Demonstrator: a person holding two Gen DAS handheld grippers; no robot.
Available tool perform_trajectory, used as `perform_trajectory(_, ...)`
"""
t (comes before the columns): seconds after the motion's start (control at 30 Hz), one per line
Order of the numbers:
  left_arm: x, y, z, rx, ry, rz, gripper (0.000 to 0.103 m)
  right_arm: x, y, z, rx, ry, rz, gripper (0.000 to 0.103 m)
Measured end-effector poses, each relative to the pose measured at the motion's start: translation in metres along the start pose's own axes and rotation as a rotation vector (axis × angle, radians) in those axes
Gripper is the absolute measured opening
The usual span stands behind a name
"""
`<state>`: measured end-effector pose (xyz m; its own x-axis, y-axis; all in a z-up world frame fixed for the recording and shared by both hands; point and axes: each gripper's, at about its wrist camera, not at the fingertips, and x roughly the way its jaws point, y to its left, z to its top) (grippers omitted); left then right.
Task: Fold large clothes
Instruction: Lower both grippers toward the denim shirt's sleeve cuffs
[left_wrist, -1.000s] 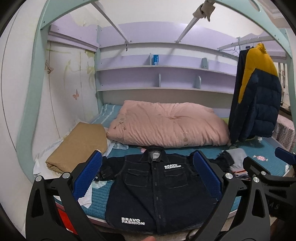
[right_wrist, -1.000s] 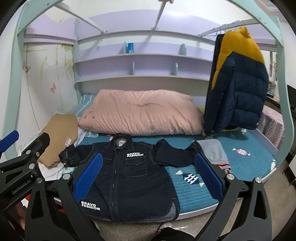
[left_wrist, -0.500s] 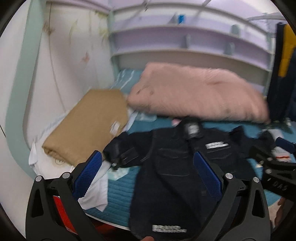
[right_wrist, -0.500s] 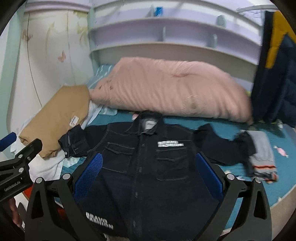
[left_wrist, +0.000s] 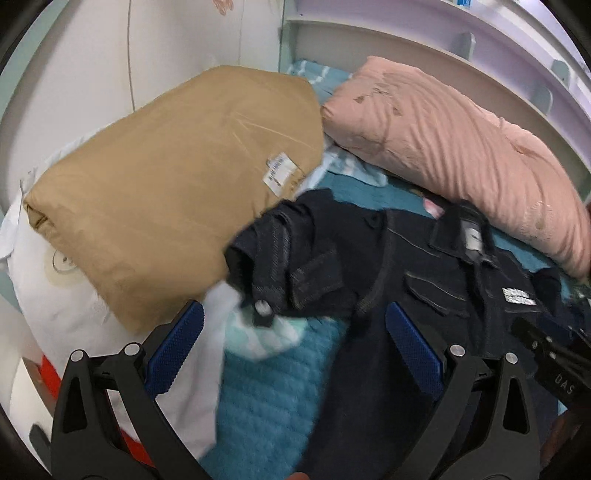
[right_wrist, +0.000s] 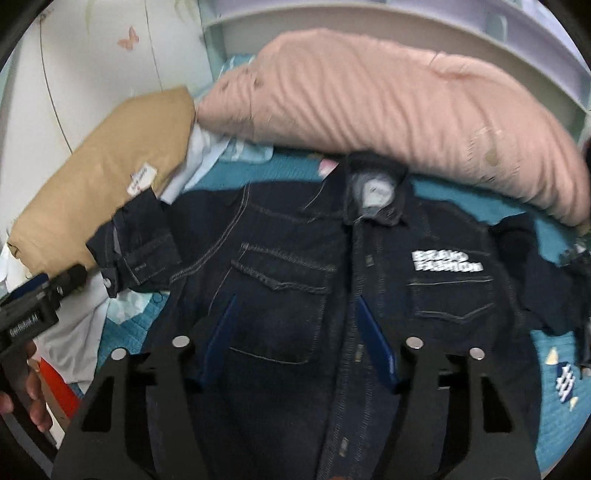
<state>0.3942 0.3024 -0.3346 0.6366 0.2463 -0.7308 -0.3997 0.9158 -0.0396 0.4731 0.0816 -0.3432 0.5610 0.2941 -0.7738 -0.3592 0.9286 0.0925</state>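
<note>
A dark denim jacket (right_wrist: 295, 266) lies front up on the teal bedspread (left_wrist: 266, 398), collar toward the pink pillow. Its left sleeve cuff (left_wrist: 266, 273) is bunched beside the tan bundle. My left gripper (left_wrist: 291, 347) is open and empty, just short of that cuff. My right gripper (right_wrist: 299, 332) is open and empty, low over the jacket's chest by the left pocket. The left gripper also shows at the left edge of the right wrist view (right_wrist: 33, 299), and part of the right gripper in the left wrist view (left_wrist: 554, 354).
A tan folded bundle (left_wrist: 159, 206) lies on white cloth (left_wrist: 62, 306) at the left. A large pink pillow (right_wrist: 388, 99) lies behind the jacket. Lilac shelves (left_wrist: 517, 48) and a white wall (right_wrist: 110, 48) stand behind the bed.
Both grippers have moved forward and down toward the bed. The left one has swung toward the left sleeve cuff; the right one has come close over the jacket's chest.
</note>
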Motion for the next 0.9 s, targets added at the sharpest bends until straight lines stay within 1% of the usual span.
perform_trajectory(0.03,0.006,0.002,0.0,0.031,-0.013,0.029,0.098,0.006,0.001,0.0,-0.001,0.009,0.009,0.061)
perform_trajectory(0.1,0.017,0.002,-0.001,0.084,-0.005,0.079,0.098,0.019,0.008,0.001,-0.015,0.023,0.019,0.061)
perform_trajectory(0.13,0.023,0.003,-0.001,0.096,0.008,0.081,0.098,0.025,0.011,0.001,-0.022,0.027,0.025,0.061)
perform_trajectory(0.17,0.028,0.006,-0.002,0.092,0.021,0.073,0.098,0.031,0.012,0.002,-0.025,0.033,0.033,0.061)
perform_trajectory(0.3,0.052,0.018,-0.006,-0.018,0.086,-0.038,0.098,0.044,0.013,-0.001,-0.024,0.05,0.052,0.061)
perform_trajectory(0.37,0.063,0.016,-0.007,-0.048,0.11,-0.058,0.098,0.046,0.01,-0.003,-0.016,0.053,0.048,0.061)
perform_trajectory(0.4,0.067,0.014,-0.006,-0.058,0.118,-0.07,0.095,0.047,0.008,-0.004,-0.015,0.054,0.049,0.061)
perform_trajectory(0.43,0.069,0.012,-0.005,-0.064,0.118,-0.086,0.081,0.049,0.005,-0.005,-0.015,0.054,0.042,0.061)
perform_trajectory(0.47,0.071,0.008,-0.004,-0.063,0.117,-0.1,0.071,0.05,0.003,-0.006,-0.014,0.057,0.038,0.061)
perform_trajectory(0.5,0.076,0.004,-0.002,-0.056,0.129,-0.087,0.067,0.052,0.001,-0.007,-0.01,0.061,0.043,0.061)
perform_trajectory(0.57,0.089,0.0,0.001,-0.044,0.158,-0.049,0.066,0.056,-0.003,-0.008,-0.002,0.068,0.047,0.061)
perform_trajectory(0.63,0.095,0.003,0.002,-0.066,0.171,-0.049,0.055,0.059,-0.004,-0.009,0.0,0.068,0.062,0.061)
perform_trajectory(0.67,0.096,0.006,0.003,-0.073,0.175,-0.053,0.052,0.06,-0.004,-0.009,0.0,0.067,0.066,0.061)
perform_trajectory(0.7,0.099,0.007,0.003,-0.075,0.189,-0.059,0.042,0.062,-0.003,-0.01,-0.001,0.066,0.076,0.061)
perform_trajectory(0.73,0.101,0.007,0.002,-0.068,0.197,-0.044,0.029,0.064,-0.002,-0.01,0.0,0.067,0.084,0.061)
perform_trajectory(0.77,0.103,0.008,0.002,-0.061,0.203,-0.038,0.021,0.066,-0.001,-0.011,0.002,0.07,0.089,0.061)
perform_trajectory(0.8,0.107,0.009,0.001,-0.054,0.224,-0.024,0.012,0.068,0.0,-0.012,0.006,0.072,0.098,0.061)
perform_trajectory(0.83,0.112,0.013,0.0,-0.062,0.241,-0.011,0.007,0.07,0.001,-0.013,0.008,0.076,0.106,0.061)
perform_trajectory(0.87,0.113,0.016,0.0,-0.071,0.242,-0.017,0.006,0.073,0.003,-0.014,0.015,0.084,0.126,0.061)
perform_trajectory(0.9,0.115,0.02,0.001,-0.08,0.245,-0.007,0.003,0.075,0.005,-0.015,0.02,0.088,0.14,0.061)
